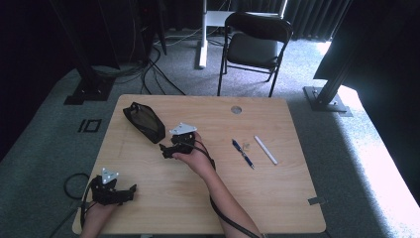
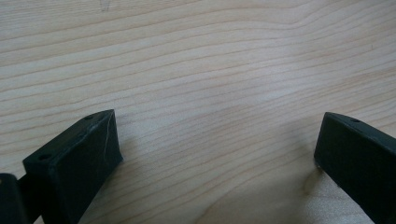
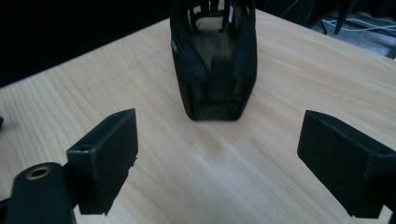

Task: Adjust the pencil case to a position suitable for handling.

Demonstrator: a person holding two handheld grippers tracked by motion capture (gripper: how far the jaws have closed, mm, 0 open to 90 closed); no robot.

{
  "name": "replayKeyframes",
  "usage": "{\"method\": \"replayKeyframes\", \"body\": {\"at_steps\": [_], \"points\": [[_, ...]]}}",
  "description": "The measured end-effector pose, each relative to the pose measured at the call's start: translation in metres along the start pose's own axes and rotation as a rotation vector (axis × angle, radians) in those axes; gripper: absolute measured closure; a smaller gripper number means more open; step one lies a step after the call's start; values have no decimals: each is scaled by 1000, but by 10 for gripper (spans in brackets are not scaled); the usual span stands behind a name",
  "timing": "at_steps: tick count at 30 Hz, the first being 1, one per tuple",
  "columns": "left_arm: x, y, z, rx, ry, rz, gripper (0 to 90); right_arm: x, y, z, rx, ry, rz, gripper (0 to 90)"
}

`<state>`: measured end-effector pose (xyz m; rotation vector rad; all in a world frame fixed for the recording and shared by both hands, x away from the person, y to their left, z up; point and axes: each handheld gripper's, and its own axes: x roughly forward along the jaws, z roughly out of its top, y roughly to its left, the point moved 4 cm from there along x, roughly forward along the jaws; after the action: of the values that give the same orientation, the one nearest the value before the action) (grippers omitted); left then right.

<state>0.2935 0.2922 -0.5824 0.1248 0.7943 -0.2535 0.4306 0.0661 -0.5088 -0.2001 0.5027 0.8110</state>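
Right gripper [image 1: 167, 147], jaws spread wide, points at the near end of a black mesh pouch [image 1: 144, 122] lying on the left half of the wooden table [image 1: 277, 198], close but apart from it. In the right gripper view, the pouch [image 3: 215, 70] sits between and beyond the 2 open jaws, with bare wood in the gap. Left gripper [image 1: 126, 191] rests near the table's front left edge, its jaws also spread over bare wood and holding nothing. Judged from here, a soft pouch could slide or collapse under a 1-sided push, or the jaws could catch only mesh and slip. A blue pen [image 1: 243, 153] and a white pen [image 1: 265, 149] lie well apart to the right, out of the way. Nothing blocks the approach.
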Motion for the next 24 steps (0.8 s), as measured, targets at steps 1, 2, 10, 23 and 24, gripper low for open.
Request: {"method": "replayKeyframes", "body": {"at_steps": [1, 2, 10, 23, 24], "points": [[0, 0, 0, 1, 1, 0, 5, 2, 1, 2, 5, -2, -3, 121], [0, 0, 0, 1, 1, 0, 6, 4, 1, 3, -1, 1, -4, 146], [0, 0, 0, 1, 1, 0, 6, 21, 11, 12, -15, 4, -3, 152], [0, 0, 0, 2, 2, 0, 6, 43, 7, 23, 1, -2, -55, 324], [0, 0, 0, 1, 0, 0, 5, 44, 7, 23, 6, -3, -62, 344]]}}
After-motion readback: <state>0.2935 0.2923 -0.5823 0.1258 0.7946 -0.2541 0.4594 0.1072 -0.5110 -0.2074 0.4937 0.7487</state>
